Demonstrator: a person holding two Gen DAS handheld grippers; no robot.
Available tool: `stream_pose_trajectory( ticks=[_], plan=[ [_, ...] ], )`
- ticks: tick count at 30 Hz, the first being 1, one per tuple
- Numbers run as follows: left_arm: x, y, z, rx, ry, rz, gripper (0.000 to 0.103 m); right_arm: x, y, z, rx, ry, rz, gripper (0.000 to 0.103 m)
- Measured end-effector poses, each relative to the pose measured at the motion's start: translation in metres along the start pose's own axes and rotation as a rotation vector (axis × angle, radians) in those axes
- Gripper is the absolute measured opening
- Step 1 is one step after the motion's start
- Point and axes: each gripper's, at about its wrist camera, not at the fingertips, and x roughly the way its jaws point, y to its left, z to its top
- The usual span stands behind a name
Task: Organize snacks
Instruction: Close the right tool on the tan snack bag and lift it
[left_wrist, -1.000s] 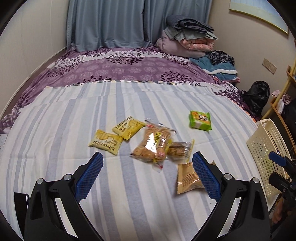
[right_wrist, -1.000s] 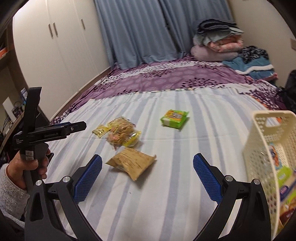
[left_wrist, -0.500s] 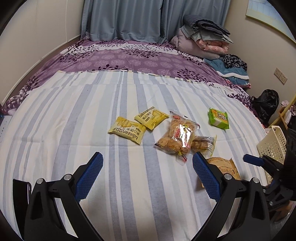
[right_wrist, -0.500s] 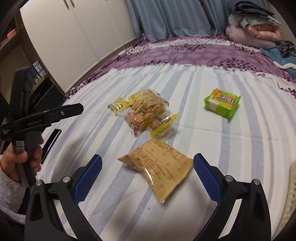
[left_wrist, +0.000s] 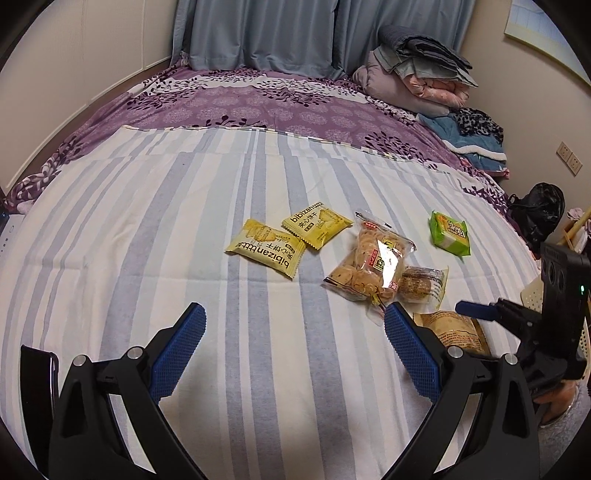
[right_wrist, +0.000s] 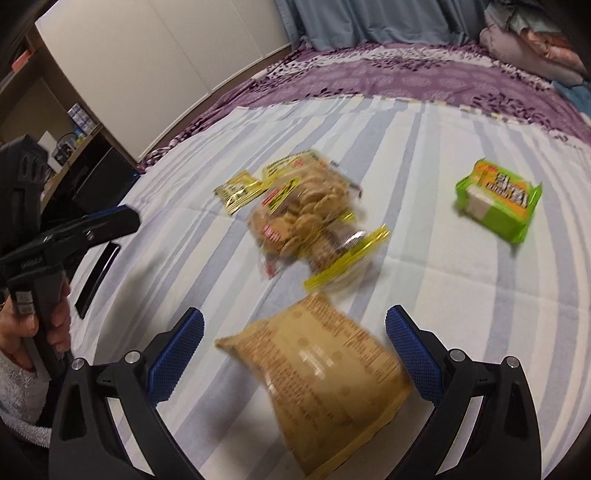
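Note:
Several snack packs lie on the striped bed sheet (left_wrist: 147, 229). Two yellow packets (left_wrist: 267, 249) (left_wrist: 316, 223) lie left of a clear cookie bag (left_wrist: 371, 264) and a small clear pack (left_wrist: 423, 284). A green pack (left_wrist: 448, 232) lies to the right. A brown bag (right_wrist: 321, 380) lies between the open jaws of my right gripper (right_wrist: 294, 356), close above the sheet, not touching the pads. My left gripper (left_wrist: 293, 349) is open and empty over bare sheet. The brown bag also shows in the left wrist view (left_wrist: 452, 328), partly hidden.
A cream basket (left_wrist: 532, 295) peeks out behind the right gripper at the bed's right edge. A black phone (right_wrist: 98, 280) lies on the sheet at the left. Folded bedding (left_wrist: 421, 81) is stacked at the far end. A white wardrobe (right_wrist: 147, 66) stands to the left.
My right gripper has swung left away from the basket and dropped toward the brown bag, which now sits between its jaws. My left gripper has shifted left and forward.

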Motion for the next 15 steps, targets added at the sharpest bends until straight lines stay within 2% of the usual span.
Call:
stream_pose_trajectory(
  ticks=[4,8,11,15],
  plan=[
    [0.005,-0.004,0.003,0.003,0.008,-0.006,0.099,-0.004,0.007,-0.015,-0.012,0.017,-0.005,0.098],
    [0.008,-0.008,0.006,0.005,0.007,-0.014,0.099,-0.006,0.002,-0.025,0.027,0.014,-0.03,0.098],
    [0.011,-0.013,0.007,0.016,0.012,-0.018,0.098,-0.002,0.001,-0.025,0.042,0.011,-0.05,0.098],
    [0.011,-0.017,0.007,0.028,0.014,-0.019,0.098,0.006,0.002,-0.016,0.035,0.008,-0.125,0.098]
  ],
)
